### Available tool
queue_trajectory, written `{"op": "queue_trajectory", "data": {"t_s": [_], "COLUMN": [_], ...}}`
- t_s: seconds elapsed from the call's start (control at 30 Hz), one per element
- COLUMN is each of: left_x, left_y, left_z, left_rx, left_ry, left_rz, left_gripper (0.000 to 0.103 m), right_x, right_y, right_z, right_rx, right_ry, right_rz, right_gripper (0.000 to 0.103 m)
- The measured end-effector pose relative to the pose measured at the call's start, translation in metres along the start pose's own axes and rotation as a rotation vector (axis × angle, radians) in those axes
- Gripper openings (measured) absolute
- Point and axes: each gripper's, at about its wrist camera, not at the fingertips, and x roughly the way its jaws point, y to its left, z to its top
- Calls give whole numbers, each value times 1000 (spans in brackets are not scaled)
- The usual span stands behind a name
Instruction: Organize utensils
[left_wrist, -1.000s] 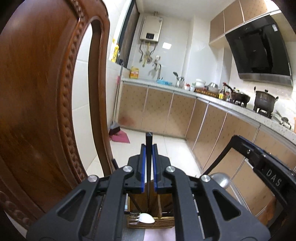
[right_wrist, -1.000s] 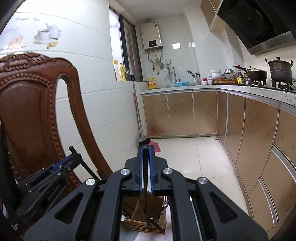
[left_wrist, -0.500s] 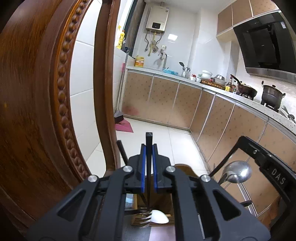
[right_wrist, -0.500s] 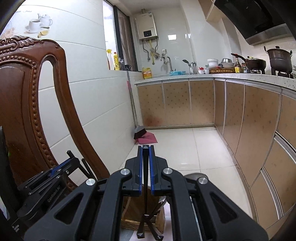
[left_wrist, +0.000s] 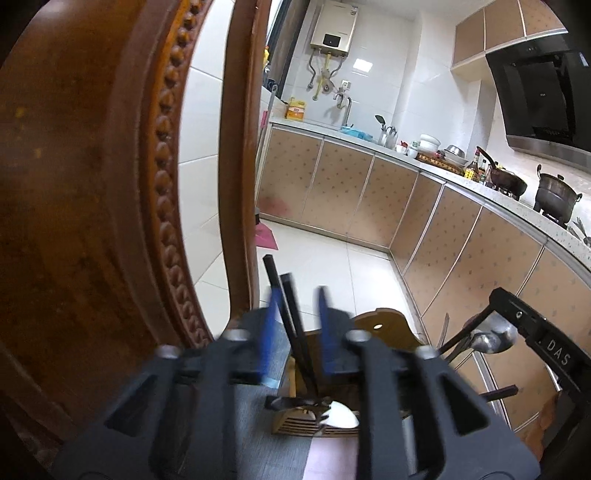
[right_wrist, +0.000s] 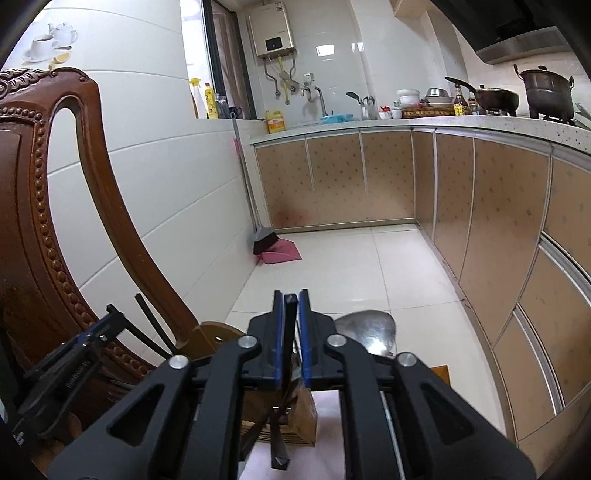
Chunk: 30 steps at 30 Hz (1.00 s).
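A wooden utensil holder stands on the table edge just below both grippers; it also shows in the right wrist view. My left gripper is open, its blue pads apart and motion-blurred, with two black chopsticks standing loose in the holder between them. My right gripper is shut on a black chopstick that hangs down in front of the holder. A metal ladle and a white spoon sit in the holder.
A carved wooden chair back stands close on the left, also in the right wrist view. Kitchen cabinets run along the right. A broom and pink dustpan lie on the tiled floor.
My left gripper has opened and let go of its chopstick, which now stands in the holder. My right gripper has lowered with its chopstick toward the holder.
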Motion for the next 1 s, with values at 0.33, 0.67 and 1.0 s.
{"op": "queue_trajectory", "data": {"t_s": [0.33, 0.67, 1.0], "left_x": [-64, -157, -247], "left_y": [-3, -35, -50], "left_z": [-19, -79, -97], "left_rx": [104, 270, 281], "left_ry": [-42, 24, -37], "left_rz": [74, 199, 155], "left_gripper": [91, 99, 99], "right_x": [-41, -177, -225], "right_y": [-1, -5, -13], "right_z": [-5, -36, -98], "right_rx": [10, -57, -132], "right_ry": [-76, -205, -77], "right_rz": [23, -127, -257], "right_gripper": [55, 100, 100]}}
